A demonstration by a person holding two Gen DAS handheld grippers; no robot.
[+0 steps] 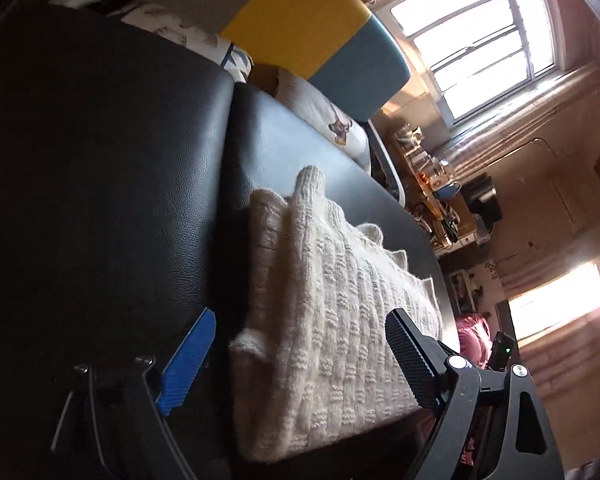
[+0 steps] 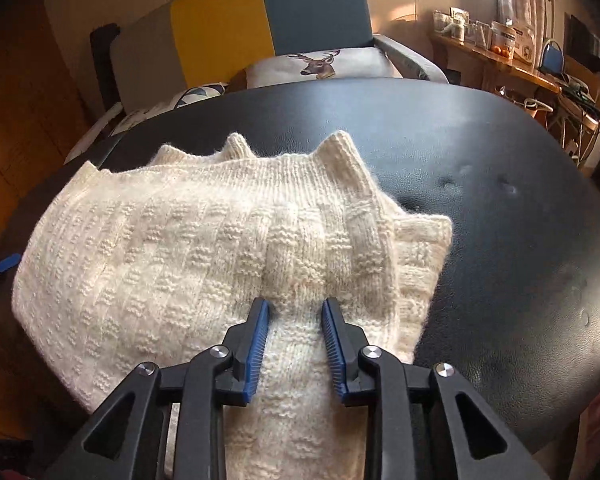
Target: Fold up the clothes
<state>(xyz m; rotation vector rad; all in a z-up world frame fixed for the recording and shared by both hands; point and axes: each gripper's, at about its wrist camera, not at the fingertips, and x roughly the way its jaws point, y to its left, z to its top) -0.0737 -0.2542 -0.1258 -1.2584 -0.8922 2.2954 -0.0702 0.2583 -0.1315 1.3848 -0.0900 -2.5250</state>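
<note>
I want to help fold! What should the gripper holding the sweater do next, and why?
Probably let go. The right gripper pinches a bunched ridge of the white sweater, which already lies folded on the black table. The left gripper is open, so opening the right one would let the bump settle flat.

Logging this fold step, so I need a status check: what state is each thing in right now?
White knit sweater: partly folded, bunched, lying on the black table.
Right gripper: closed on a sweater fold.
Left gripper: open, straddling the sweater's edge.
Deer cushion: resting on the sofa.
</note>
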